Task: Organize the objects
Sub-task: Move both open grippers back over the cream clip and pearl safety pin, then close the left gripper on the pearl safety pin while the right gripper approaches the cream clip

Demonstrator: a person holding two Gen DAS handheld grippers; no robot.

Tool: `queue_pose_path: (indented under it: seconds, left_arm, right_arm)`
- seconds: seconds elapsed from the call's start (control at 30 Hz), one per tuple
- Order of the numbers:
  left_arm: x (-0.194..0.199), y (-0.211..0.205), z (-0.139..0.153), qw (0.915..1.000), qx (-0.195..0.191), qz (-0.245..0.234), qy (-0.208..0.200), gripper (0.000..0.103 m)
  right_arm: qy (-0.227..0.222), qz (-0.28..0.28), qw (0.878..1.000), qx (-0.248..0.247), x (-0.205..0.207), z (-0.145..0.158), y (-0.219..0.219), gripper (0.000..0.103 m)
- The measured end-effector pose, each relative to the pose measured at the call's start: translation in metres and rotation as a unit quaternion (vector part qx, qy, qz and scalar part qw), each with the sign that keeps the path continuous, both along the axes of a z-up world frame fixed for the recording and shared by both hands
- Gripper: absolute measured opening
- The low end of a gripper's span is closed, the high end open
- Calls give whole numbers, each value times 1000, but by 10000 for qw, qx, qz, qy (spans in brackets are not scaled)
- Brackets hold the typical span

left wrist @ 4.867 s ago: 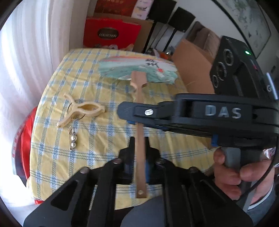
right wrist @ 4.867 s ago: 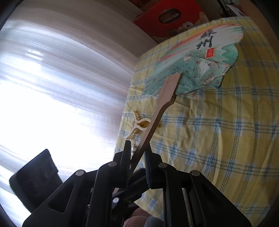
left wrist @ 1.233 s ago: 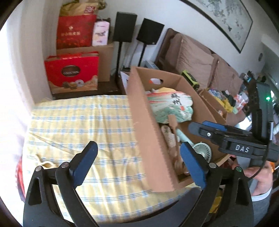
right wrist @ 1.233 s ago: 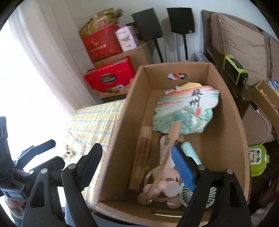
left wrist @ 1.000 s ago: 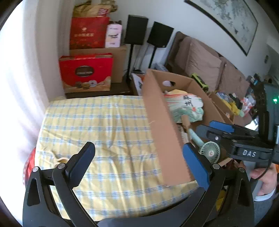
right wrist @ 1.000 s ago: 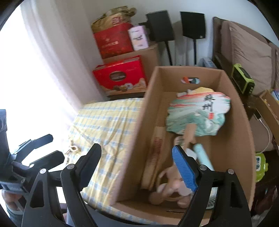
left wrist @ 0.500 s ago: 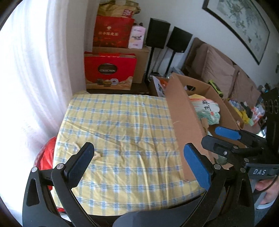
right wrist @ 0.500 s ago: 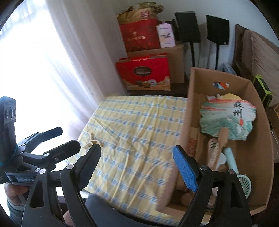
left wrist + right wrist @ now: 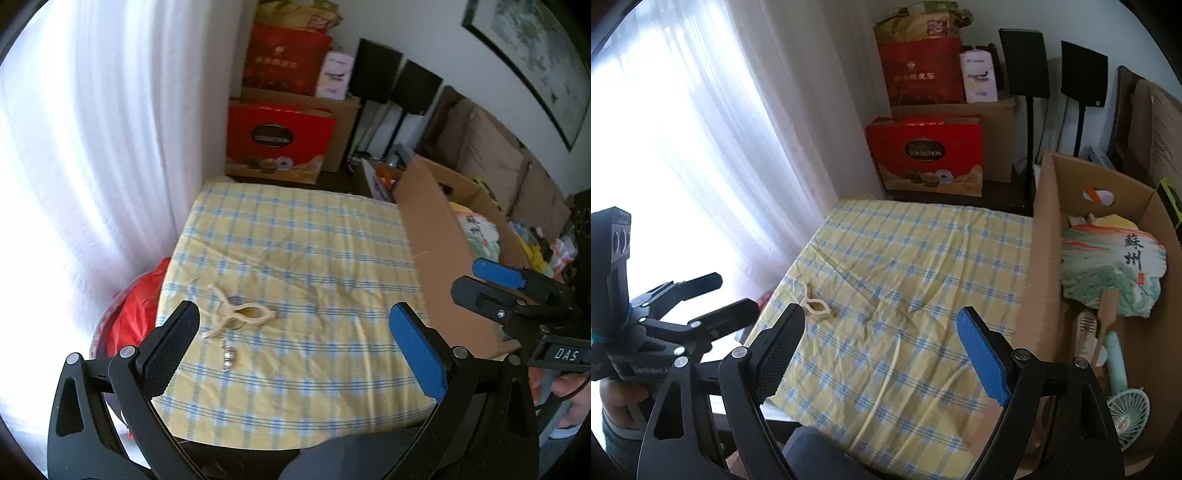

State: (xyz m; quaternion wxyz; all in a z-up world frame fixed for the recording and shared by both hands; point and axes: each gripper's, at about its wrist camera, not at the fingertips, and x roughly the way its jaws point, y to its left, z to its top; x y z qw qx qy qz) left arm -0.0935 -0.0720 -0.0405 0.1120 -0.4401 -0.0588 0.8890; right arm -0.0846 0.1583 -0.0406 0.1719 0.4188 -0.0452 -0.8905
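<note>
While both gripper jaws gape empty | cream plastic clip (image 9: pixel 236 314) on wrinkled checked cloth (image 9: pixel 303 258) | small metal trinket (image 9: pixel 226 356), perhaps beads

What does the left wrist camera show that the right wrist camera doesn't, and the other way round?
Only the left wrist view shows the small metal clasp lying near the cream clip, and a framed picture on the wall. Only the right wrist view looks into the cardboard box, showing the painted fan and a mint handheld fan. Both show the checked tablecloth, the cream clip, the box, and open, empty tongs.
</note>
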Motion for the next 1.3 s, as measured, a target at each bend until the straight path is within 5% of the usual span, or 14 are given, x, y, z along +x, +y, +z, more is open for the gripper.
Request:
queue_pose_path:
  seconds: [0.6,0.97,1.1,1.3]
  left_arm:
    - [-23,-56,-93,9954,-26,577,-762,101]
    - [-19,-42,-129,9944,-335,357,-934,60]
    - [-19,-37,-133,9950,-545,307,-781,55]
    - [-19,-39,-133,9960,-631,214,-592,33]
  right_arm:
    - [-470,442,9979,-11,-41,-52,-56,84]
    - [-647,747,9948,266,-65,-92,-96,66]
    - [-633,1026,9914,513,-71,-103,-115,59]
    - [-610,1509,9850,573,-78,-116,-137,56]
